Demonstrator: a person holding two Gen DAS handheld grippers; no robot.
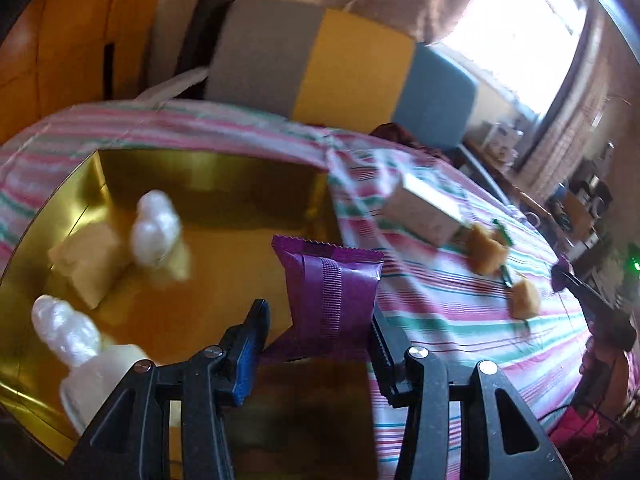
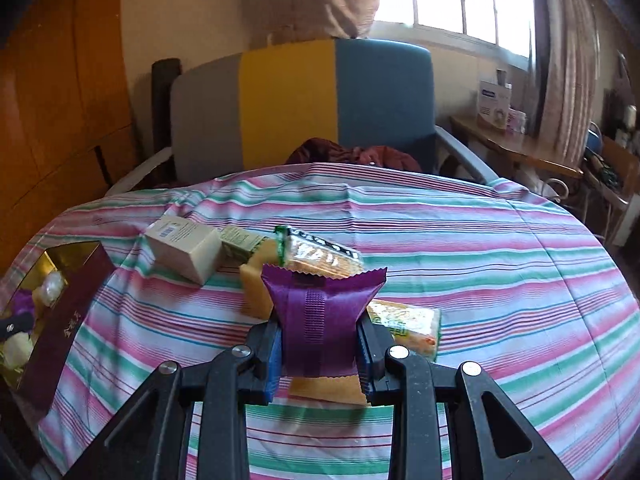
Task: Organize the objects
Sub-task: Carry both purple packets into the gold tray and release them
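In the left wrist view my left gripper (image 1: 318,332) hangs over the gold-lined box (image 1: 240,176); its jaws stand wide and a purple snack packet (image 1: 334,292) sits loosely between them, touching only the right finger. Two pearly white wrapped items (image 1: 154,228) and a pale block (image 1: 90,264) lie in the box. In the right wrist view my right gripper (image 2: 320,344) is shut on another purple packet (image 2: 320,316), held above the striped cloth (image 2: 500,280). The box (image 2: 60,320) lies far left there.
On the cloth lie a white carton (image 2: 184,248), a green-wrapped cracker pack (image 2: 320,254), yellow packets (image 2: 256,288) and another snack pack (image 2: 408,324). A grey, yellow and blue chair (image 2: 288,108) stands behind the table. A cluttered side table (image 2: 516,148) stands at the right.
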